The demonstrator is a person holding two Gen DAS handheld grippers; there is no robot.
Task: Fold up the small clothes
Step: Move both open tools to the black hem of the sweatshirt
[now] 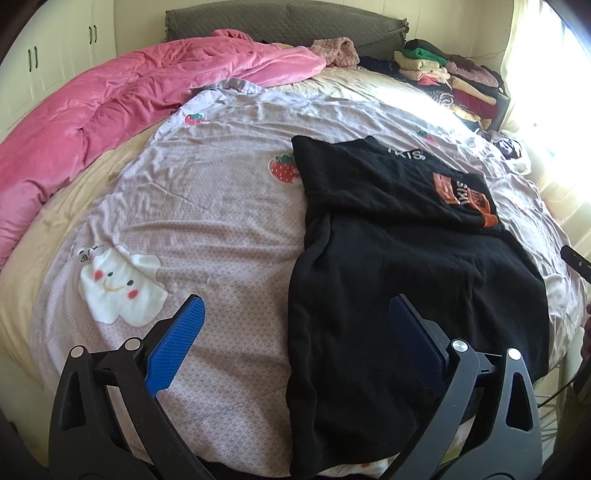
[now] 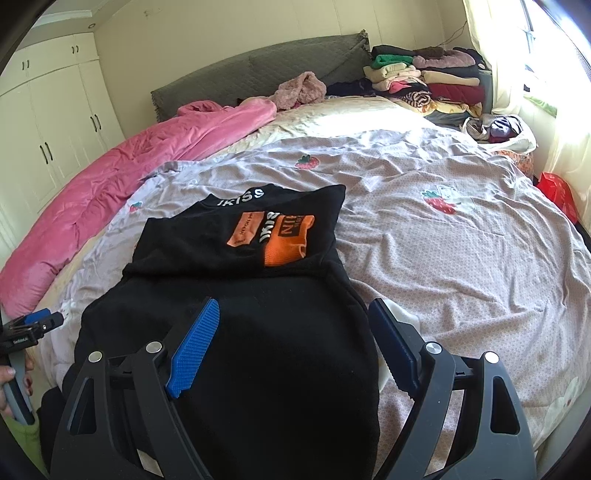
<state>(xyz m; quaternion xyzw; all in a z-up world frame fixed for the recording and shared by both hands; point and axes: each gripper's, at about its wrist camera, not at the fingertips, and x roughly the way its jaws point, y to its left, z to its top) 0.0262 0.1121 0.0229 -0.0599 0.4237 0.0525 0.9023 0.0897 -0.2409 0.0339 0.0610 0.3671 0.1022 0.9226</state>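
Right wrist: black top point(image 2: 236, 332) on bedsheet point(image 2: 461, 240), pink duvet point(image 2: 110, 184) & clothes pile point(image 2: 424, 81) beyond; both fingers wide, empty

Cloth on cloth, with hard plastic in front

The black sweatshirt point(image 2: 236, 332) looks like thick matt knit, its orange print patch point(image 2: 284, 236) flatter and slightly ribbed. Under it the lilac duvet cover point(image 1: 207, 206) is thin, creased cotton-like cloth with a fine printed pattern; the pink quilt point(image 1: 122, 92) looks plush, with a soft sheen. The left gripper point(image 1: 295, 314) and right gripper point(image 2: 295, 314) are matt black plastic — blue pads point(image 2: 195, 347) ridged and rubbery, probably, with shiny metal pins point(image 2: 431, 347). The headboard point(image 1: 280, 18) is quilted grey-green fabric.
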